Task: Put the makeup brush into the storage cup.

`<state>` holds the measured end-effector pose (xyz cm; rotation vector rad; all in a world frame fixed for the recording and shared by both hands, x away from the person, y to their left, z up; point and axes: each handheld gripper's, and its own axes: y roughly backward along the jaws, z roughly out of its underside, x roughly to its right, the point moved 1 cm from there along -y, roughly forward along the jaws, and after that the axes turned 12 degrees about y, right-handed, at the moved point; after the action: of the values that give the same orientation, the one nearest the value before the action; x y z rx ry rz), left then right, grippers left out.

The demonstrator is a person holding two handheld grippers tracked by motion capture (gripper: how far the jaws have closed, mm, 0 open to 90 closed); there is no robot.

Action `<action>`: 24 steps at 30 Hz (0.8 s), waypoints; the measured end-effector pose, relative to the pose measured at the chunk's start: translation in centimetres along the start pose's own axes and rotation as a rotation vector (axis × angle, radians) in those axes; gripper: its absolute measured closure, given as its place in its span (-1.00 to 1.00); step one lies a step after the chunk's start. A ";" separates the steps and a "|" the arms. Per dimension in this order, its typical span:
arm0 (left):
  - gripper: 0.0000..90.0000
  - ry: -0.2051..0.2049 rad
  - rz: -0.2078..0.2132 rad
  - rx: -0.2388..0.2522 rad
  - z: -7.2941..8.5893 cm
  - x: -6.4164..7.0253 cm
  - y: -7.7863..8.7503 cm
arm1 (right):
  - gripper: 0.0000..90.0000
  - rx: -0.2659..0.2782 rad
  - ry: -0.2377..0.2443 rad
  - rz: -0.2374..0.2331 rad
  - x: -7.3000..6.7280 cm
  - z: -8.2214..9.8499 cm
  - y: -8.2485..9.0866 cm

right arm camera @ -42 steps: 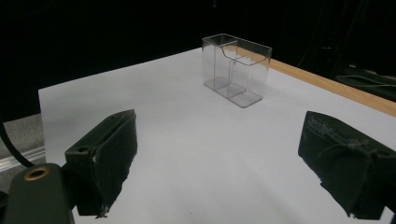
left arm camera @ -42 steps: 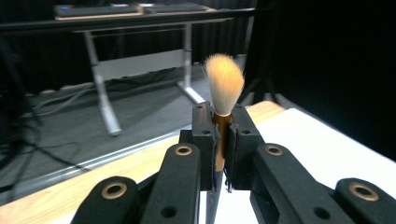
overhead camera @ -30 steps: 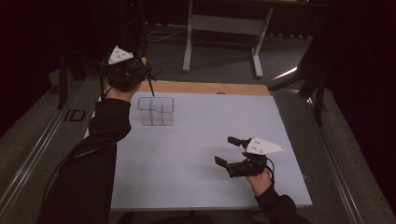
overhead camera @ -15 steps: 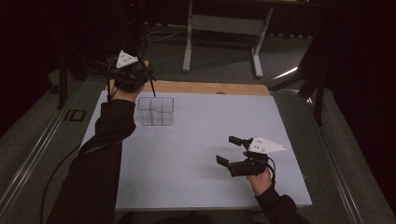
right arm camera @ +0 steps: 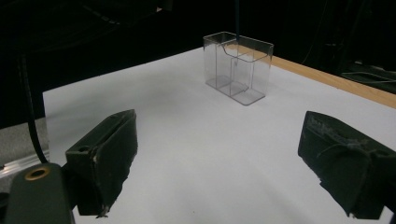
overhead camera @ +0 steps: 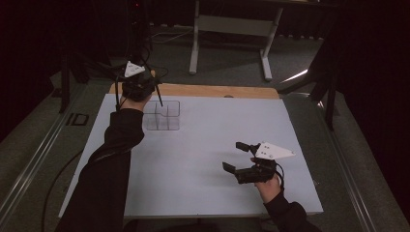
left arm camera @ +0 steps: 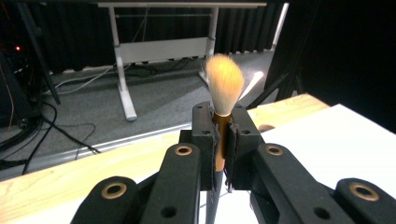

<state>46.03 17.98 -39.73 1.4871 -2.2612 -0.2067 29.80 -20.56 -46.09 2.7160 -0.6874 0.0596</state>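
My left gripper (overhead camera: 143, 91) is held over the far left of the white table (overhead camera: 203, 145), shut on a makeup brush (left arm camera: 223, 83). The brush's tan bristles stick up past the jaws in the left gripper view, with the gold ferrule pinched between the pads (left arm camera: 204, 135). In the high view its dark handle (overhead camera: 158, 100) slants down to the top of a clear divided box (overhead camera: 163, 117). The handle tip (right arm camera: 237, 28) is at the rim of the box (right arm camera: 238, 67). My right gripper (overhead camera: 233, 155) rests low at the table's right front, open with nothing in it (right arm camera: 224, 168).
A wooden strip (overhead camera: 217, 91) runs along the table's far edge. Beyond it a grey desk frame (overhead camera: 232, 29) stands on the floor, with cables (left arm camera: 56, 130) at the left. Metal rails (overhead camera: 29, 159) flank the table.
My left hand has come down and nearer to the clear box, bringing the brush handle to its top. The right gripper has stayed where it was.
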 end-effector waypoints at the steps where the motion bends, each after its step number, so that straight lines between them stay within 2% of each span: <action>1: 0.87 0.007 0.002 0.002 0.3 0.0 -0.1 | -0.74 0.003 -0.002 -0.002 0.0 0.0 0.0; 4: 0.87 -0.004 -0.014 -0.023 1.0 -0.1 -0.5 | -0.74 0.001 0.002 -0.001 -0.1 -0.1 0.0; 16: 0.86 0.041 -0.027 -0.058 2.8 -0.3 -1.4 | -0.74 -0.007 0.011 0.000 -0.2 -0.1 0.0; 24: 0.86 0.054 -0.052 -0.103 3.5 -0.4 -1.9 | -0.74 -0.008 0.009 -0.004 -0.1 0.0 0.0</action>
<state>46.30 17.16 -43.66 1.4817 -2.1381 -0.2905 29.72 -20.49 -46.07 2.7082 -0.6782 0.0675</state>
